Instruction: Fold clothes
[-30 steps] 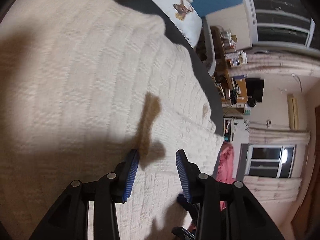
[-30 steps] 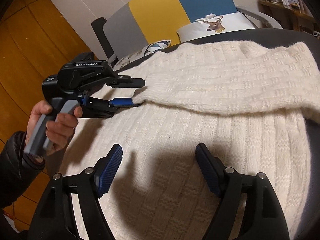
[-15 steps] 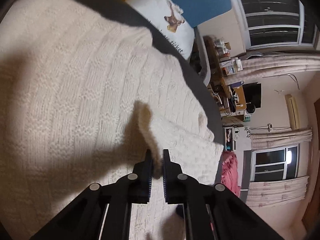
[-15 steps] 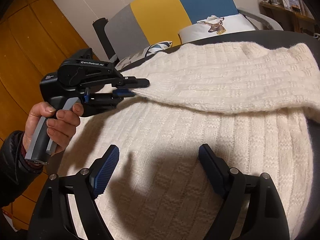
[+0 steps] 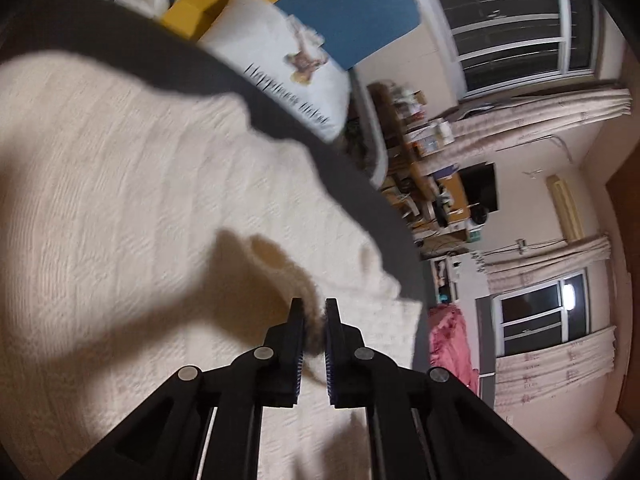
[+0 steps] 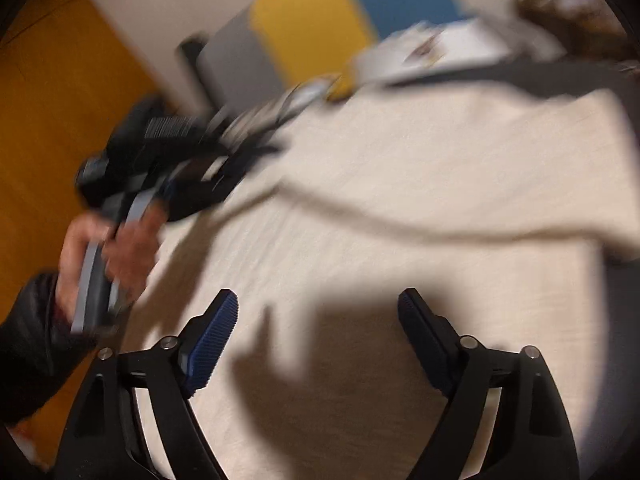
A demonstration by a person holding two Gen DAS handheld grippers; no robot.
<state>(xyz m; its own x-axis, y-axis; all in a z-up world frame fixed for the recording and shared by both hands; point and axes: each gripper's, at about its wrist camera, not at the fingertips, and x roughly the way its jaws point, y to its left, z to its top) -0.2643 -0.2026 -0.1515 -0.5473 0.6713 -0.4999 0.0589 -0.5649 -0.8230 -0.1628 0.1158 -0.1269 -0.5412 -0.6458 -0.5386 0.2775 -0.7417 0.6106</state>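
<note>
A cream knitted sweater (image 5: 120,200) lies spread over a dark grey surface (image 5: 352,184). My left gripper (image 5: 314,308) is shut on the end of its folded-over sleeve, with a pinch of knit between the pads. In the right wrist view, which is blurred, that sleeve (image 6: 460,184) stretches across the sweater body (image 6: 360,280), held up at its left end by the left gripper (image 6: 256,156) in a person's hand (image 6: 120,248). My right gripper (image 6: 318,308) hovers open above the body with nothing between its fingers.
A white cushion with a deer print (image 5: 288,80) leans against the blue and yellow headboard (image 6: 320,28). A cluttered desk (image 5: 424,168) and a pink cloth (image 5: 448,340) lie beyond the far edge. An orange wooden wardrobe (image 6: 60,120) stands at the left.
The left gripper went from open to shut on the sleeve end, then lifted and pulled it back. The right gripper stayed open and drifted; both views are now motion-blurred.
</note>
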